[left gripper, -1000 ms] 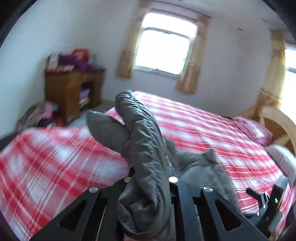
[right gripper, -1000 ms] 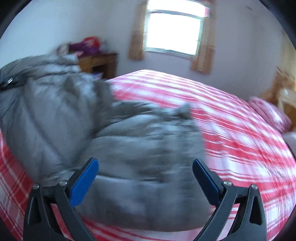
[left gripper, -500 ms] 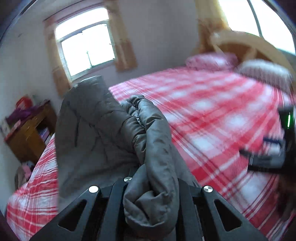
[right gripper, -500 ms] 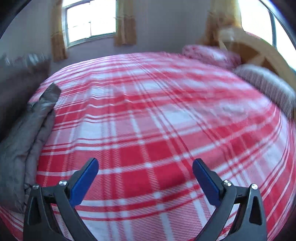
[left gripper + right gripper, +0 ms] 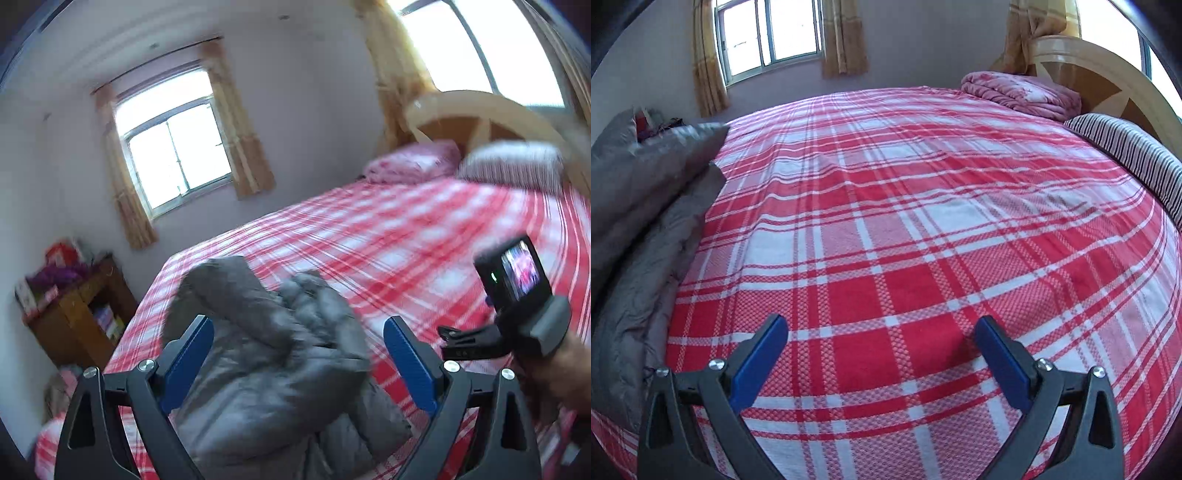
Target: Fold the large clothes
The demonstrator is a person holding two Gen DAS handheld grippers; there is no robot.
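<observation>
A grey padded jacket (image 5: pixel 269 354) lies bunched on the red plaid bed (image 5: pixel 388 236), blurred with motion. My left gripper (image 5: pixel 298 354) hovers over it with its jaws opening wide; the jacket lies below and between the blue pads (image 5: pixel 188 354), which do not press on it. In the right wrist view the jacket (image 5: pixel 639 221) shows along the left edge. My right gripper (image 5: pixel 881 354) is open over bare plaid bedding (image 5: pixel 905 221), nothing between its fingers. The right gripper's body and camera screen (image 5: pixel 517 295), held by a hand (image 5: pixel 554 376), show at the right of the left wrist view.
A pink folded blanket (image 5: pixel 1019 92) and a striped pillow (image 5: pixel 1126 155) lie by the wooden headboard (image 5: pixel 1108 81). A wooden cabinet (image 5: pixel 77 321) with clutter stands beyond the bed's left side. Windows with tan curtains (image 5: pixel 173 155) are on the far wall.
My left gripper was shut on a fold of the jacket; now it has let go and stands wide, the jacket dropped onto the bed. The right gripper swung off the jacket to bare bedding.
</observation>
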